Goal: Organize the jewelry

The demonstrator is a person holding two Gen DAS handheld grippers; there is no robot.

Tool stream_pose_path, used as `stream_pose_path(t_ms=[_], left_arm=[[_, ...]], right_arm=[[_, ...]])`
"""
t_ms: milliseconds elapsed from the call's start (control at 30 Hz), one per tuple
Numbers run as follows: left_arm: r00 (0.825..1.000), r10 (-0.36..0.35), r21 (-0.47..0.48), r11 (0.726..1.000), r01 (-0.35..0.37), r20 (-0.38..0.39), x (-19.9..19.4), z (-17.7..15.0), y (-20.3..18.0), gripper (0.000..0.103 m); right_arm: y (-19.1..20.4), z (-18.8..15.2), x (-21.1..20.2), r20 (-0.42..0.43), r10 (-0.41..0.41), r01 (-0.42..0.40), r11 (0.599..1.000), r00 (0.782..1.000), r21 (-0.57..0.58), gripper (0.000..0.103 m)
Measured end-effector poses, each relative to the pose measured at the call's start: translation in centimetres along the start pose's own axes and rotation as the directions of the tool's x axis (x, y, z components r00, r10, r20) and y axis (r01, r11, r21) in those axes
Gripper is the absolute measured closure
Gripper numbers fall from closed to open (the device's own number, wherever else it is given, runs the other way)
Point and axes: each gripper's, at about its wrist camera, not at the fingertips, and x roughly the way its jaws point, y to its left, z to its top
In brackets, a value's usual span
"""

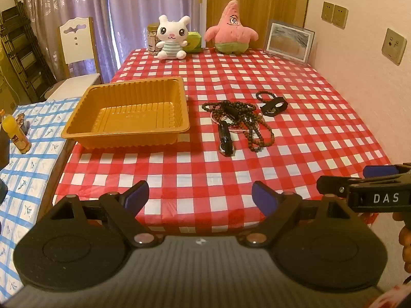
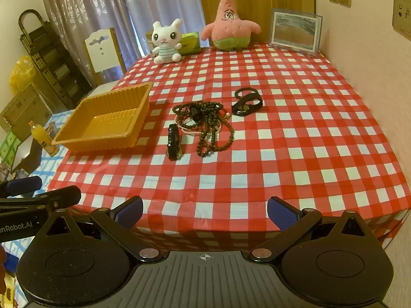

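Note:
A tangle of dark bead necklaces (image 1: pixel 241 118) (image 2: pixel 205 125) with a thin pink strand lies mid-table. A black wristwatch (image 1: pixel 225 138) (image 2: pixel 174 141) lies at its near left. A black bracelet and band (image 1: pixel 272 102) (image 2: pixel 246 101) lie behind on the right. An empty gold plastic tray (image 1: pixel 128 114) (image 2: pixel 108 122) stands left of the jewelry. My left gripper (image 1: pixel 200 197) hangs open over the table's near edge, nothing between its blue pads. My right gripper (image 2: pixel 204 211) is open too, well short of the jewelry, and shows at the right edge of the left wrist view (image 1: pixel 364 179).
The red checked table (image 1: pixel 231 174) (image 2: pixel 282 141) carries a white bunny plush (image 1: pixel 171 37), a pink starfish plush (image 1: pixel 231 29), a jar and a framed picture (image 1: pixel 289 42) at the back. A wall runs along the right. A side table with an orange bottle (image 1: pixel 15 133) and a chair stand left.

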Motion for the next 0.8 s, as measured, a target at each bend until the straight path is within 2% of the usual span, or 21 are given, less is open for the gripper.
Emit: stream_pose_path(t_ms=[800], left_arm=[[1.0, 0.003, 0.003, 1.0, -0.003, -0.002, 0.01, 0.0, -0.01, 0.017]], right_arm=[[0.12, 0.08, 0.07, -0.003, 0.0, 0.0, 1.0, 1.0, 0.0, 0.0]])
